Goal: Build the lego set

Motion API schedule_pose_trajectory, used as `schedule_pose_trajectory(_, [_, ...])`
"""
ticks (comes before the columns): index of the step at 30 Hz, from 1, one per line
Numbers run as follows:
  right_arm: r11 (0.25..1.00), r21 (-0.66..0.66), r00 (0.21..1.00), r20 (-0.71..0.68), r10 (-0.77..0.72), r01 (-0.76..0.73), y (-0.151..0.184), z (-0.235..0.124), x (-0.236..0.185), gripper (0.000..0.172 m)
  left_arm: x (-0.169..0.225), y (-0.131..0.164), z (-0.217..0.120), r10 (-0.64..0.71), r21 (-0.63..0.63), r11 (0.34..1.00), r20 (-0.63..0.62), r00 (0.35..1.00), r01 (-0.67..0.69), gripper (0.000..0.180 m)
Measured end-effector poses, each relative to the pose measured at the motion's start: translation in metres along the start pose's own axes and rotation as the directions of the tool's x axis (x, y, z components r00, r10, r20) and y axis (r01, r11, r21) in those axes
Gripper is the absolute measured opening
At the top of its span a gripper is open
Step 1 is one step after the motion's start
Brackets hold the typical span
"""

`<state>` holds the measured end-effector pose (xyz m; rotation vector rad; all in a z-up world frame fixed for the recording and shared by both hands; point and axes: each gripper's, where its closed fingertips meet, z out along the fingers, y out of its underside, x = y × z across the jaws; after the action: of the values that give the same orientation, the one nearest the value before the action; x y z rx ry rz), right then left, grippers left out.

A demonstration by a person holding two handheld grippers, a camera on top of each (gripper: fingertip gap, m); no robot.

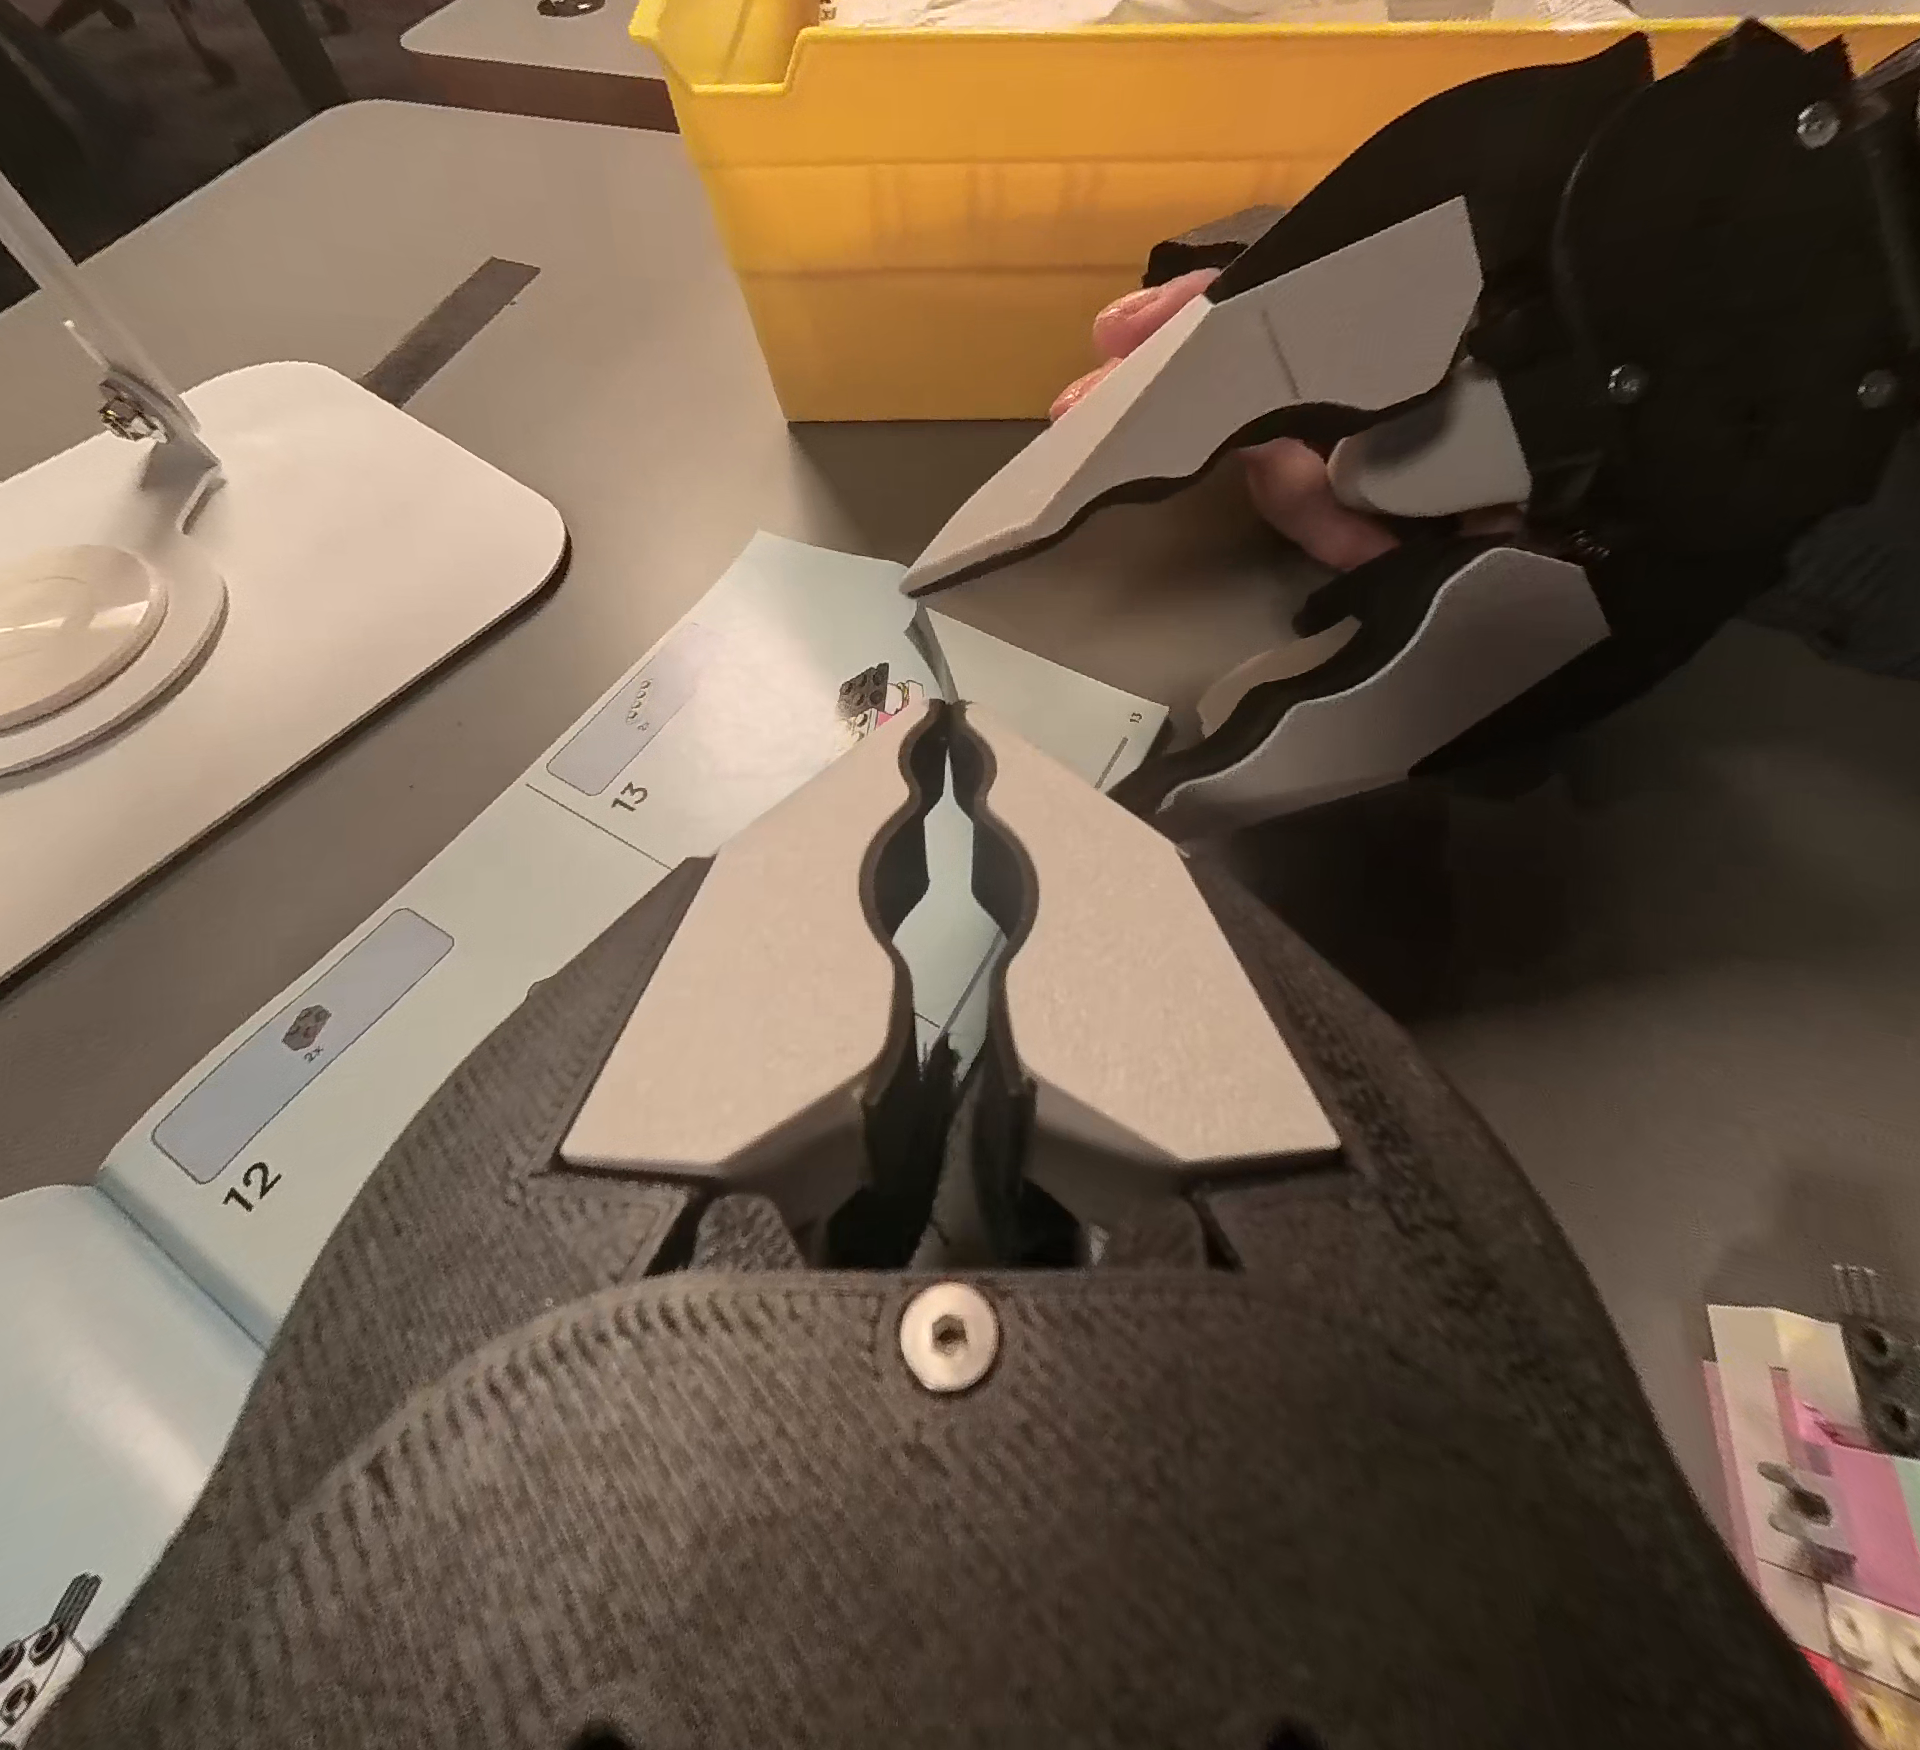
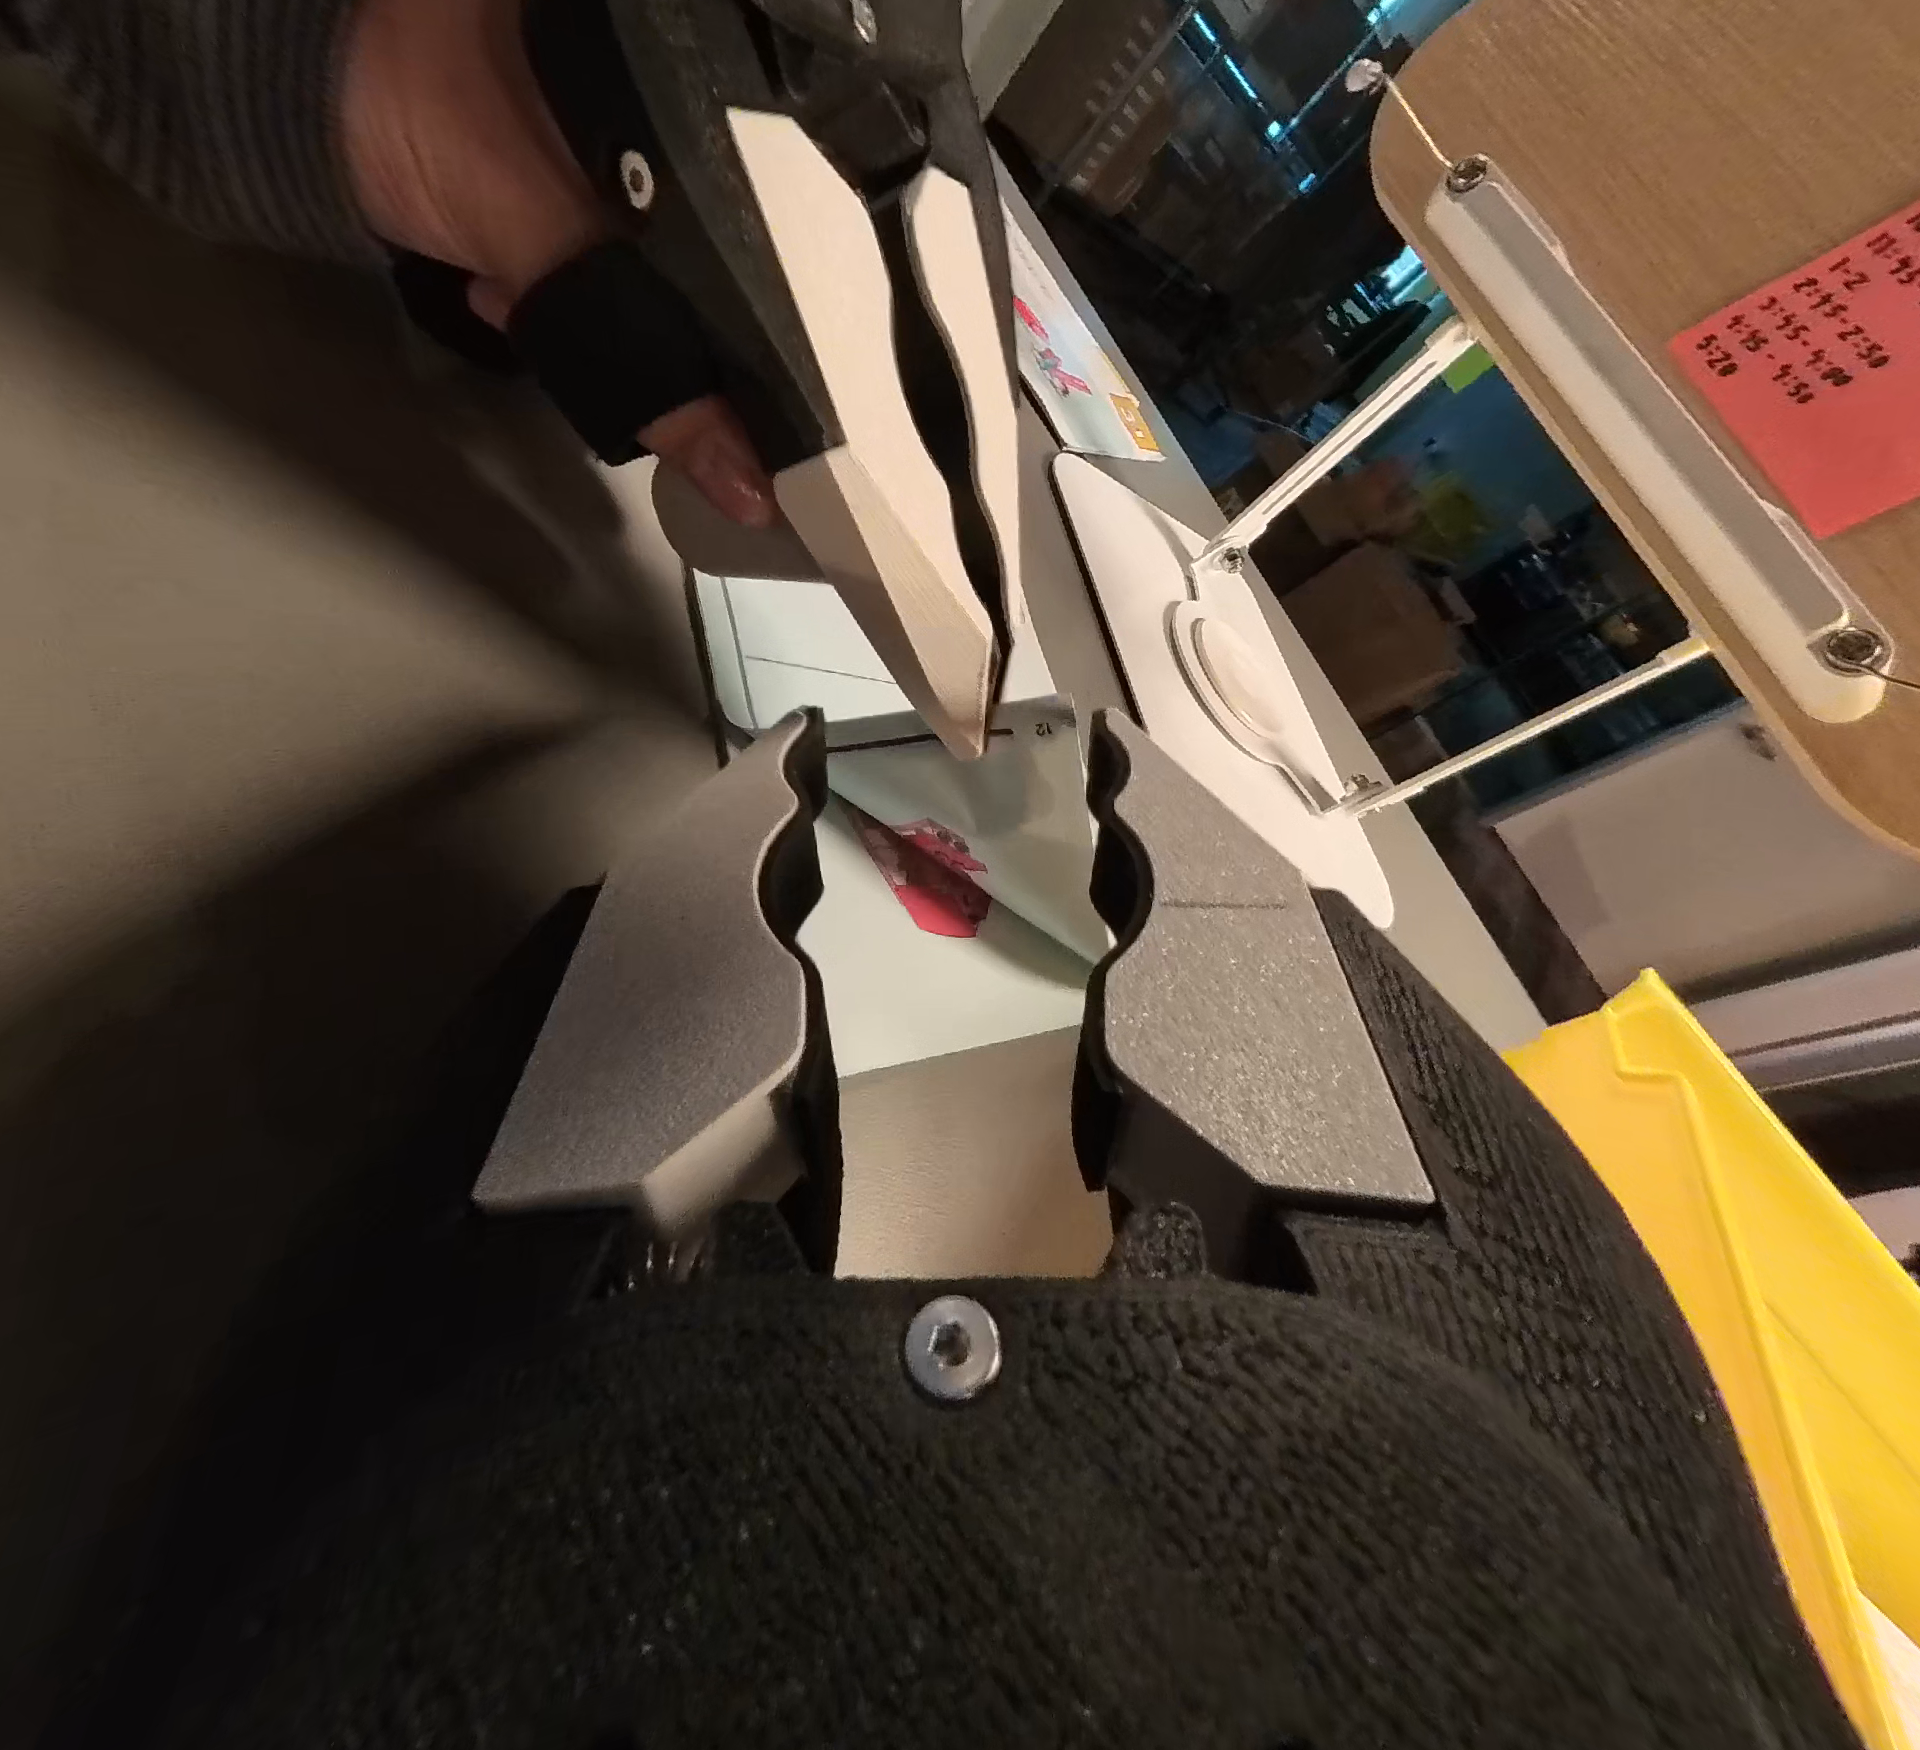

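A light blue instruction booklet (image 1: 436, 952) lies open on the grey table (image 1: 623, 298). My left gripper (image 1: 951, 713) is shut on the edge of one of its pages (image 1: 1039, 692) and holds that page lifted off the spread. In the right wrist view, the left gripper (image 2: 982, 734) pinches the same raised page (image 2: 966, 827), with a pink picture on the page beneath. My right gripper (image 2: 953, 726) is open, its fingers (image 2: 727, 869) on either side of the lifted page without pressing it. In the left wrist view, the right gripper (image 1: 1039, 692) comes in from the right, one fingertip at the booklet's far edge.
A yellow bin (image 1: 1039, 194) holding papers stands just behind the booklet; it also shows in the right wrist view (image 2: 1714, 1285). A white stand base (image 1: 312, 557) sits at left. Its arm carries a brown board with a pink note (image 2: 1766, 412). Coloured cards (image 1: 1829, 1492) lie at right. My left and right fingertips are right by each other.
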<state>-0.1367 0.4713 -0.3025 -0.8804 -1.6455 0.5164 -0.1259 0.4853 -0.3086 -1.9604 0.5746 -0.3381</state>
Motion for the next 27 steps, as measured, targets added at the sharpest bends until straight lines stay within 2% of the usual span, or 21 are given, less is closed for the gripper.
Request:
schedule_pose_trajectory(17, [1.0,-0.011,1.0,0.012,-0.002,0.002,0.0017,0.0001,-0.0021,0.045,-0.0025,0.0013,-0.0004,-0.023,-0.003,1.0,0.003,1.0,0.024,0.0])
schedule_pose_trajectory(23, [0.999,-0.023,1.0,0.019,-0.025,0.025,0.0031,0.0015,-0.0047,0.045,0.0042,-0.0004,-0.0003,0.039,0.008,0.999,-0.011,0.999,-0.038,0.0])
schedule_pose_trajectory(27, [1.0,-0.015,0.999,0.025,-0.027,0.028,0.0018,0.0009,-0.006,0.042,-0.0012,-0.0011,-0.0016,-0.011,0.017,1.0,-0.001,1.0,0.011,0.0])
